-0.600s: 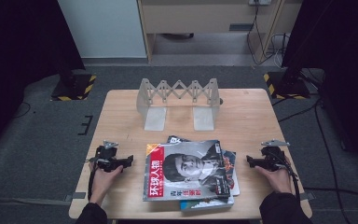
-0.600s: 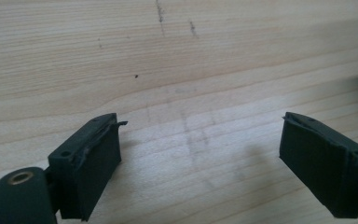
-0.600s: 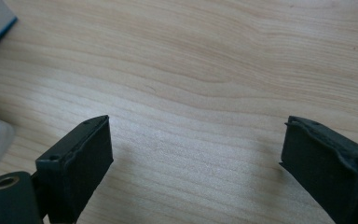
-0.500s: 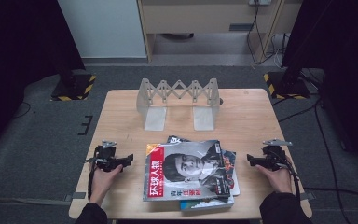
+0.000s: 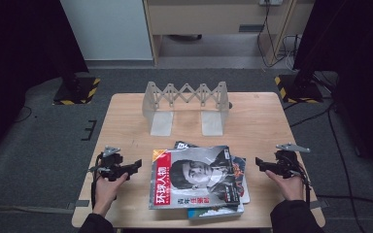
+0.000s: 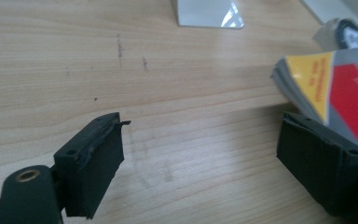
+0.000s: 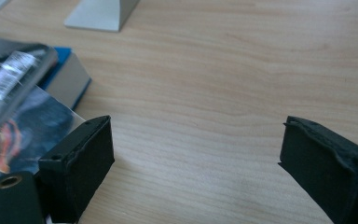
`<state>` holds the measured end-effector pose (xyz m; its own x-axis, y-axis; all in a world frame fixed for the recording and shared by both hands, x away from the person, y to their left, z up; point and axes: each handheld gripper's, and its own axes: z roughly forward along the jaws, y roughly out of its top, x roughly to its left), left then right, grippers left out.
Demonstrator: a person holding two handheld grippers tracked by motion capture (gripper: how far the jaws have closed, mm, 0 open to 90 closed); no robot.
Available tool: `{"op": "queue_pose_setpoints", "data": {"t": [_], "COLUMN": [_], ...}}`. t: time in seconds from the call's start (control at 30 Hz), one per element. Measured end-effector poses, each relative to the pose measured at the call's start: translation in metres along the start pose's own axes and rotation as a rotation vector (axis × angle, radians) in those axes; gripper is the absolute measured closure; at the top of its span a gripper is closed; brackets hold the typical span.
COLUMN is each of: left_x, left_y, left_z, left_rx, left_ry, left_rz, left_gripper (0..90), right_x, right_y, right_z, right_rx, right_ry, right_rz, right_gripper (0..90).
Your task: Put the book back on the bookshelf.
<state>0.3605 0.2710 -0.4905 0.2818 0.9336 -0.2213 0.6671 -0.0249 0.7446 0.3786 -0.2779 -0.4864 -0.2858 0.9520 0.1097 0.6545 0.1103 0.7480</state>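
Note:
A stack of magazines [image 5: 196,177] lies at the front middle of the wooden table [image 5: 126,126]; the top cover is grey with a portrait and a red block of white characters. Under it lie other magazines and a blue-edged book [image 7: 70,79]. My left gripper [image 5: 137,165] rests on the table just left of the stack, open, its jaws wide apart over bare wood [image 6: 200,140], with the corner of the top magazine [image 6: 335,84] by one jaw. My right gripper [image 5: 258,162] sits just right of the stack, also open [image 7: 196,144], with the stack's edge [image 7: 23,93] beside one jaw.
A pale folding rack [image 5: 187,99] with a zigzag lattice and two flat feet stands at the back middle of the table. One of its feet [image 6: 207,14] shows ahead of the left gripper. Bare wood lies between the rack and the stack.

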Motion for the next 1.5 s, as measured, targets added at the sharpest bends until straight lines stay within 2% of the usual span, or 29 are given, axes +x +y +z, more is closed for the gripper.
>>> {"op": "queue_pose_setpoints", "data": {"t": [0.1, 0.17, 0.33, 0.43, 0.47, 0.63, 0.8, 1.13, 1.27, 1.5], "left_x": [-0.003, -0.007, -0.016, -0.019, -0.022, -0.030, -0.041, -0.052, -0.055, -0.061], "left_y": [0.000, 0.000, 0.000, 0.000, -0.001, -0.002, -0.010, -0.023, -0.028, -0.036], "left_z": [-0.003, -0.006, -0.011, -0.013, -0.014, -0.014, -0.020, -0.026, -0.027, -0.028], "left_rx": [-0.017, -0.024, -0.044, -0.055, -0.057, -0.043, -0.019, 0.027, 0.045, 0.075], "left_ry": [-0.015, -0.032, -0.059, -0.075, -0.088, -0.097, -0.136, -0.194, -0.203, -0.222], "left_rz": [-0.008, -0.014, -0.006, -0.004, 0.001, 0.025, 0.046, 0.049, 0.054, 0.062], "left_gripper": [14.6, 14.8, 14.9, 14.8, 14.5, 13.7, 14.7, 17.1, 17.7, 17.8], "right_x": [0.004, 0.009, 0.016, 0.020, 0.024, 0.033, 0.044, 0.061, 0.068, 0.080], "right_y": [0.003, 0.004, 0.008, 0.010, 0.011, 0.015, 0.017, 0.014, 0.012, 0.009], "right_z": [-0.005, -0.012, -0.017, -0.018, -0.019, -0.022, -0.025, -0.025, -0.024, -0.020], "right_rx": [-0.016, -0.048, -0.061, -0.062, -0.066, -0.069, -0.066, -0.038, -0.028, -0.022], "right_ry": [0.015, 0.028, 0.041, 0.048, 0.051, 0.058, 0.078, 0.128, 0.155, 0.169], "right_rz": [0.011, 0.021, 0.019, 0.007, -0.013, -0.026, -0.048, -0.065, -0.072, -0.105], "right_gripper": [9.8, 10.3, 9.9, 9.9, 9.7, 9.6, 9.6, 10.1, 10.5, 12.1]}}
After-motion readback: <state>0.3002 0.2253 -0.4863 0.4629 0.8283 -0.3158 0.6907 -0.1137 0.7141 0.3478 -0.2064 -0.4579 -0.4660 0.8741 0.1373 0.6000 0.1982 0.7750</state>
